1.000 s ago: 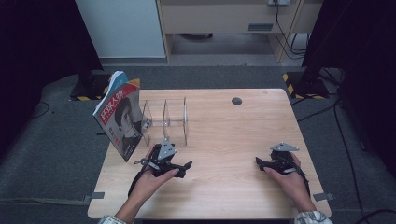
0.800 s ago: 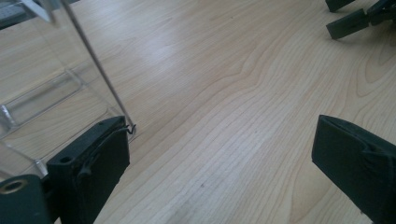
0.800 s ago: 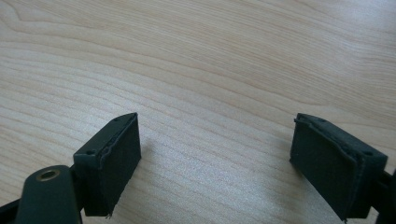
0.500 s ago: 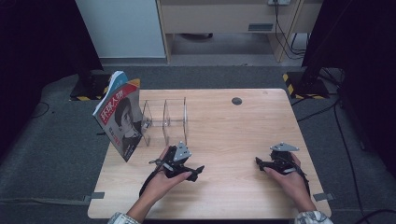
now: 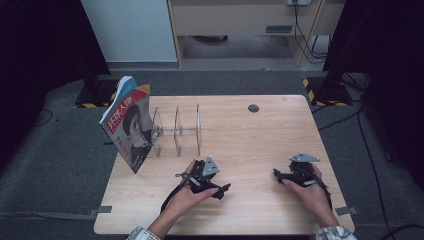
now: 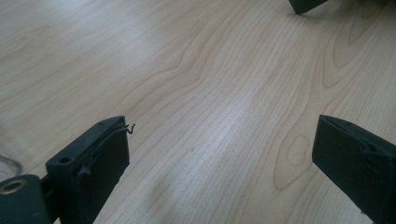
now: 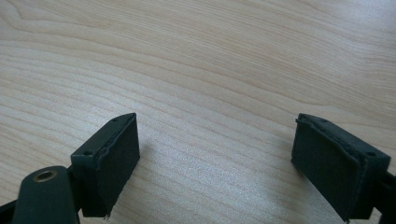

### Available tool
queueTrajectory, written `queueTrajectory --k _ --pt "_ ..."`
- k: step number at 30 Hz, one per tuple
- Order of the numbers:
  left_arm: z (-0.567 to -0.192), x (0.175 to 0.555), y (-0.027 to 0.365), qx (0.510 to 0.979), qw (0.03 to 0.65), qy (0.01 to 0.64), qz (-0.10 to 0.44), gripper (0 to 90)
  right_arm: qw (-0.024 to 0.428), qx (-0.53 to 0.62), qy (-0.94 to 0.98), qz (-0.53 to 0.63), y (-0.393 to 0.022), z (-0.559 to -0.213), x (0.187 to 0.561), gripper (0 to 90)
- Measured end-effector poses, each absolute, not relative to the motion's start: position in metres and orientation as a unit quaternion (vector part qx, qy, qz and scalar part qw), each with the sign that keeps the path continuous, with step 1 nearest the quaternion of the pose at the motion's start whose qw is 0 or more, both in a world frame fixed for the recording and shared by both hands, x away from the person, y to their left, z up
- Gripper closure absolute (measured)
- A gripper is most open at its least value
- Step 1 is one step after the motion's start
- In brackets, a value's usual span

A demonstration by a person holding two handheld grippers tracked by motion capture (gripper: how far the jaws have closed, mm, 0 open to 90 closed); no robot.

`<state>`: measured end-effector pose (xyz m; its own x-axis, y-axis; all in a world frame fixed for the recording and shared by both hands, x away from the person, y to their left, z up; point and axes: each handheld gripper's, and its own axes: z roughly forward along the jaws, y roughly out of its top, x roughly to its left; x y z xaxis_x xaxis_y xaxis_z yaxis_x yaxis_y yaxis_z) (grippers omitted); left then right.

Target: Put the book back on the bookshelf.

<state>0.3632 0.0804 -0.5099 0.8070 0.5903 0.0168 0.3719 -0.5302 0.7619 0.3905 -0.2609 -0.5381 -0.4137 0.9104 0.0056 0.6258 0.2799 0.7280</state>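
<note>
1. Two grippers are held low over the wooden table [image 5: 260,130] by a person's hands.
2. The left gripper [image 5: 222,189] is seen near the table's middle front, with its jaws spread wide and nothing between them.
3. The right gripper [image 5: 276,173] is placed well apart, toward the right edge, also released and empty.
4. A magazine [image 5: 129,127] is leaned upright against the left end of a clear acrylic rack [image 5: 177,131], behind the left gripper.
</note>
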Motion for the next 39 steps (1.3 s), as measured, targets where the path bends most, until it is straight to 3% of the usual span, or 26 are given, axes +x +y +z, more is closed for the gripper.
queueTrajectory --k 15,39 --pt "-0.525 0.372 0.058 0.871 0.378 0.287 0.127 3.5 0.212 0.497 0.771 0.335 -0.261 -0.538 0.390 15.1" --pt "-0.537 0.378 0.061 0.872 0.359 0.307 0.126 3.2 0.213 0.499 0.770 0.336 -0.260 -0.538 0.390 14.9"
